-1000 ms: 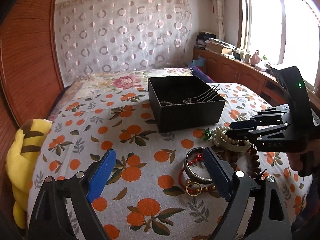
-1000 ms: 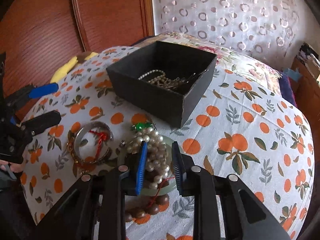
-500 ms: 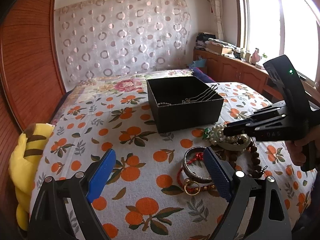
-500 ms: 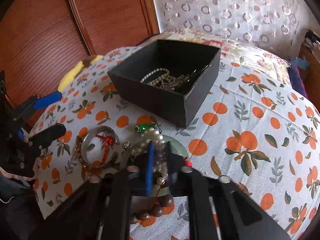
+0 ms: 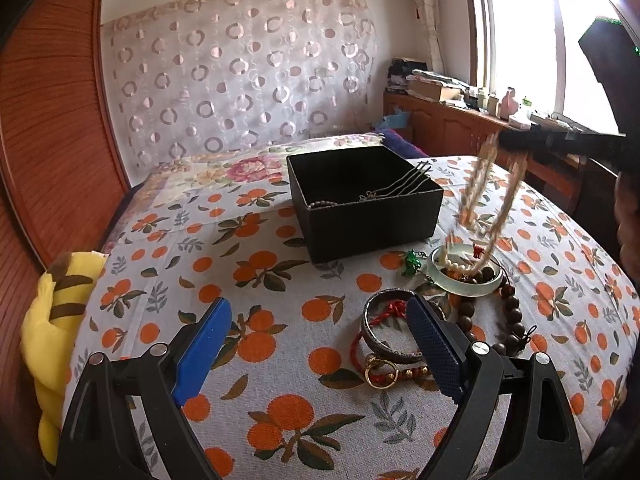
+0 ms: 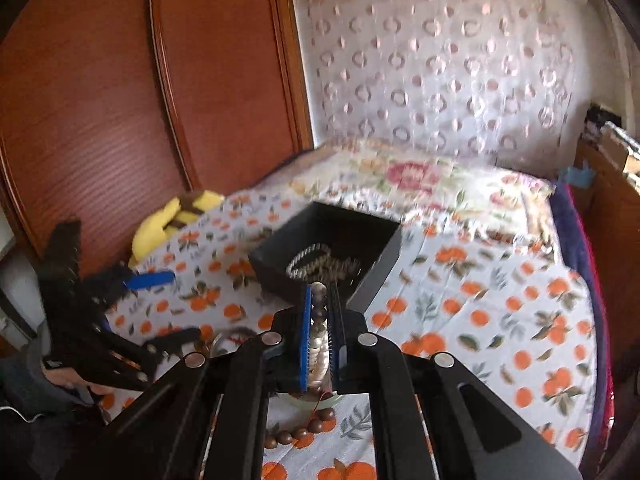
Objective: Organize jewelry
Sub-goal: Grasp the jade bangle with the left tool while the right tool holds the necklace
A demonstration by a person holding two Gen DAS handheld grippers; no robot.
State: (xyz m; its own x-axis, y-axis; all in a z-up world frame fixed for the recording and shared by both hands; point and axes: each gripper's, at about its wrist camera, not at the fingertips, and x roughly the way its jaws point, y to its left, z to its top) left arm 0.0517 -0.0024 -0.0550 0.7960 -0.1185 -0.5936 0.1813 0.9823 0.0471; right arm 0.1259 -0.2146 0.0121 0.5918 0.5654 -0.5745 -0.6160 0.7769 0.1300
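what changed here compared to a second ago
The right gripper closed on the cream pearl necklace and lifted it off the pale green bangle; strands now dangle. The open left gripper, black box and remaining bracelets stayed put.

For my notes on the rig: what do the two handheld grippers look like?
Both are matte black plastic. The left gripper has two angled fingers with flat blue textured pads and round silver bolts along the linkage. The right gripper has the same build: a blue pad, ribbed inner faces, silver bolts. Its body carries a small green light.
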